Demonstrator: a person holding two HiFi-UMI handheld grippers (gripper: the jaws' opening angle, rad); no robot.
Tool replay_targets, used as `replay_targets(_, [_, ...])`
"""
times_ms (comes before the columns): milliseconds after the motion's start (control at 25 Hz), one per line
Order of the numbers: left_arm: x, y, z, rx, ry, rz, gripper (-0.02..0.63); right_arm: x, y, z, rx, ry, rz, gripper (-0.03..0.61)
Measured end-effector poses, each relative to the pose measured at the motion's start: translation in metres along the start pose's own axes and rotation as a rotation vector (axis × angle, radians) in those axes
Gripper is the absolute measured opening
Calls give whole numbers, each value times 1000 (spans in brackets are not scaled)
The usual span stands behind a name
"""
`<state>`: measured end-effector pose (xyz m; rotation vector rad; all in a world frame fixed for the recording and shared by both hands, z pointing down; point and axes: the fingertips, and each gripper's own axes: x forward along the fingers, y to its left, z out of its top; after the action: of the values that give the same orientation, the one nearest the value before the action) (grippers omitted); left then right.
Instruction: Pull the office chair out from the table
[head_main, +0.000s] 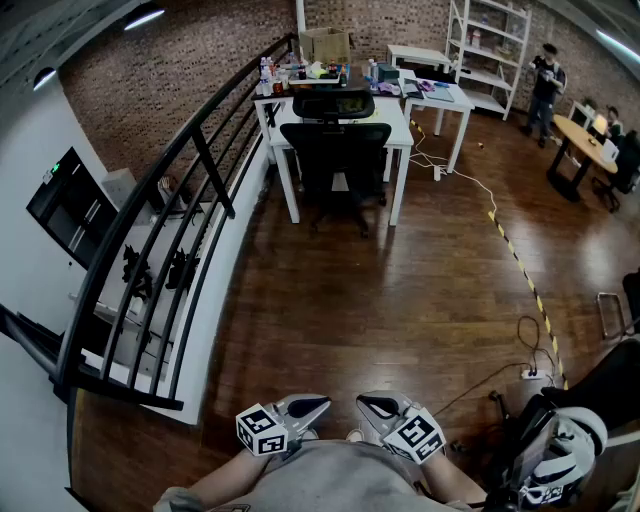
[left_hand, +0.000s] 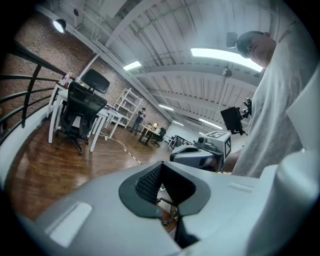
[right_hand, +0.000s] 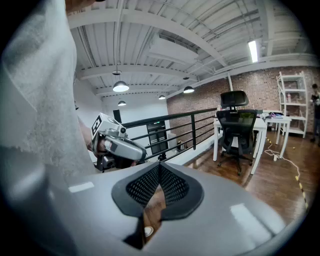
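A black office chair (head_main: 335, 150) stands tucked under a white table (head_main: 398, 135) at the far end of the wooden floor. It also shows far off in the left gripper view, the chair (left_hand: 82, 112) facing away, and in the right gripper view as the chair (right_hand: 237, 127) at the right. My left gripper (head_main: 320, 404) and right gripper (head_main: 364, 403) are held close to my body at the bottom of the head view, several steps from the chair. Both are shut with nothing between the jaws. Their tips point toward each other.
A black railing (head_main: 170, 210) runs along the left of the floor. A white cable and yellow-black floor tape (head_main: 520, 270) run along the right, ending at a power strip (head_main: 530, 375). More tables, a shelf (head_main: 490, 40) and a person (head_main: 545, 85) are far right.
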<state>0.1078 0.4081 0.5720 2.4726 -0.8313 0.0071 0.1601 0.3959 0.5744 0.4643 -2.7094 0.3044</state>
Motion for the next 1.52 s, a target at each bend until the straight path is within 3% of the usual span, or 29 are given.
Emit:
replay_targets(320, [20,-9,42,63,-70,35,8,-26,-34,27,-22,-71,-56,6])
replay_targets(600, [26,11,111,162,-166,72,8,-24,-70,76,-85,-151,-114,6])
replay_targets(1000, [41,121,178,171,-210,46,8,42,-149,126,-87,-147,-191,6])
replay_targets(1280, [44,195,245,203,-239,-31,8,104,-209,183,-88,-173,-261,6])
replay_targets(1520, [33,250,278,210,-231,-53,8,157,-242,217,-95,-197,-291,6])
